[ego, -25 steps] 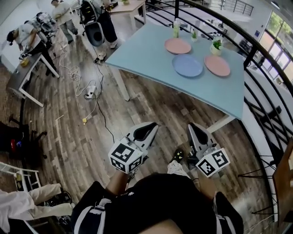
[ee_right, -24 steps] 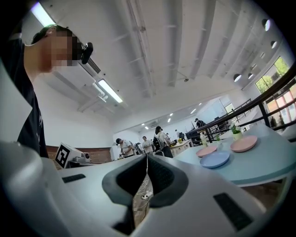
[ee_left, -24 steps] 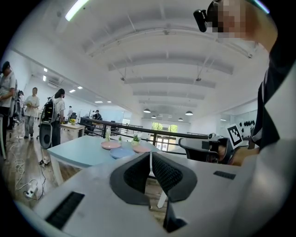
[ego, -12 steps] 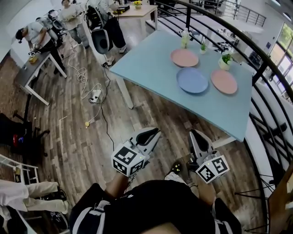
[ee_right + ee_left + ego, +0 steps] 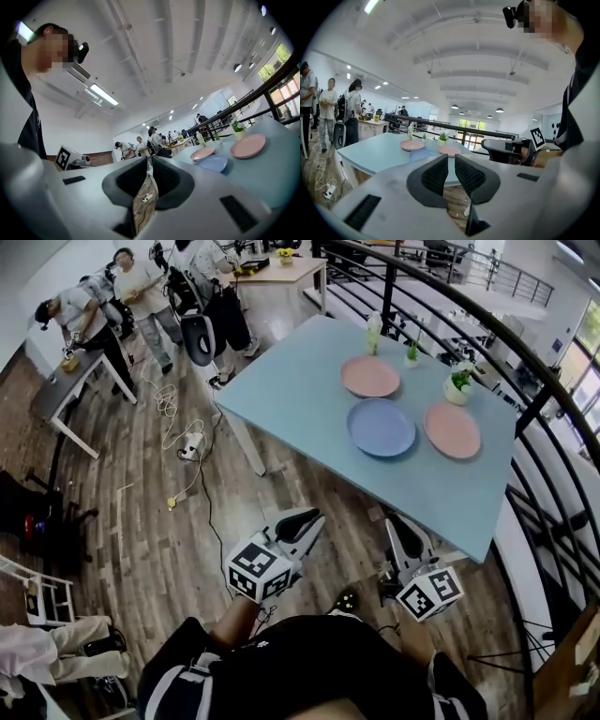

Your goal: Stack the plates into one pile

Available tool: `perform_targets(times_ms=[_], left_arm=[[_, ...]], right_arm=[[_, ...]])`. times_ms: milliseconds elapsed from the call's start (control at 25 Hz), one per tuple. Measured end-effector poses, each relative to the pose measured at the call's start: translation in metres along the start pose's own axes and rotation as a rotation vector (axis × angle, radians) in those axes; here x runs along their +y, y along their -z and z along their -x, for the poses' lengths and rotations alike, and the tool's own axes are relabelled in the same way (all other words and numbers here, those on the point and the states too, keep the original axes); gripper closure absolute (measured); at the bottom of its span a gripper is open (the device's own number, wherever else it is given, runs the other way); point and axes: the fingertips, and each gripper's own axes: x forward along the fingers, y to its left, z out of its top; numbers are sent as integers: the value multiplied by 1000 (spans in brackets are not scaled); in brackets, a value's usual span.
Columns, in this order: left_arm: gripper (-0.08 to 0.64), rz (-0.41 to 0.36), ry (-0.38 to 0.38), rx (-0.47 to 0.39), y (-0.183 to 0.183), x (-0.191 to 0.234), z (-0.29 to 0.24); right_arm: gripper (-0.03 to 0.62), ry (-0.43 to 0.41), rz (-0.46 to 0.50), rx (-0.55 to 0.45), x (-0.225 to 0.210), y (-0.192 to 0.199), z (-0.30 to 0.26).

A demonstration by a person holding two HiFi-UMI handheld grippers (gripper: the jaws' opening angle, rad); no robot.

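The person wears a black top (image 5: 309, 662) with white stripes (image 5: 192, 679) on the sleeves. Ahead of the top, each hand-held tool has a smooth, pale grey plastic shell that tapers forward. The left claw (image 5: 307, 516) and the right claw (image 5: 397, 521) are both lined with black ribbed pads (image 5: 436, 176). At the end nearest the top, each tool carries a white cube with black square markers (image 5: 255, 568) — one pattern per face.

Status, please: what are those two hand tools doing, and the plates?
Left tool shut, empty; right tool shut, empty. Plates unstacked on table: far pink plate, blue plate, right pink plate. No obstruction seen.
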Motion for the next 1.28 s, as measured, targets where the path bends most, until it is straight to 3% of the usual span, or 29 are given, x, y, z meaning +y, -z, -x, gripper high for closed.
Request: perform_targets(times_ms=[240, 680, 1040, 1280], left_arm=[[528, -3, -15, 12, -7, -1, -43], [487, 9, 8, 65, 0, -12, -96], [468, 47, -16, 83, 6, 19, -122], [462, 29, -7, 100, 2, 58, -155]], right_arm=[[560, 4, -11, 8, -46, -13, -1], [548, 24, -45, 15, -93, -20, 5], [537, 60, -59, 42, -122, -17, -8], [526, 107, -56, 35, -150, -23, -35]])
